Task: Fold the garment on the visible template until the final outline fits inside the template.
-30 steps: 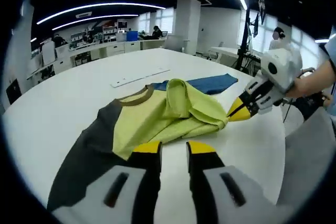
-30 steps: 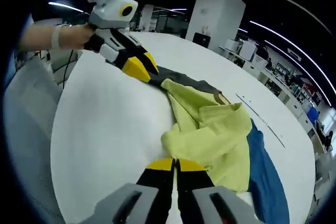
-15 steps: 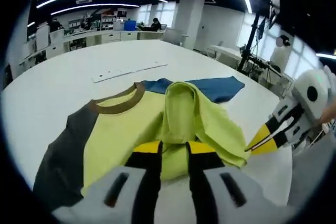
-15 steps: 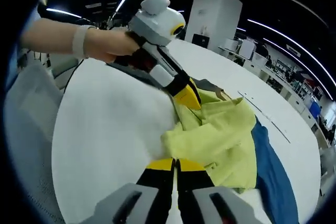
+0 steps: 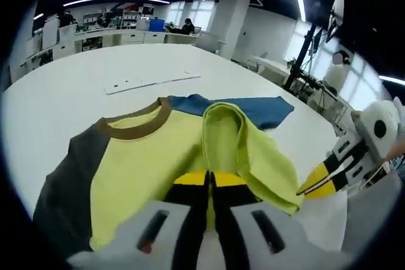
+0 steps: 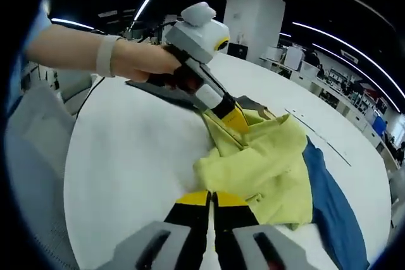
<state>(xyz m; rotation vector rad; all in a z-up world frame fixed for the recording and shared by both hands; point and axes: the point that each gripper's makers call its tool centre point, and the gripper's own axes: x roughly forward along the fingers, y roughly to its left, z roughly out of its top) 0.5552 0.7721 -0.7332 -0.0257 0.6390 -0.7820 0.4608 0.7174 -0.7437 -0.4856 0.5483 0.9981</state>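
Fingers (image 5: 196, 184) pinched on garment (image 5: 145, 156) hem

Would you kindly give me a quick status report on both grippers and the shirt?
Left gripper shut on shirt hem. Right gripper shut on folded edge. Shirt bunched, fold unfinished. Nothing in the way.

Round white table (image 5: 76, 74), office desks (image 5: 114, 33) and white pillar (image 6: 258, 14) behind.

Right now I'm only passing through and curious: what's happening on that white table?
A person is folding a yellow shirt on a white table with two handheld grippers. The left gripper is shut on the shirt's near edge; the right gripper pinches another bunched part. The fabric is rumpled, so folding is unfinished.
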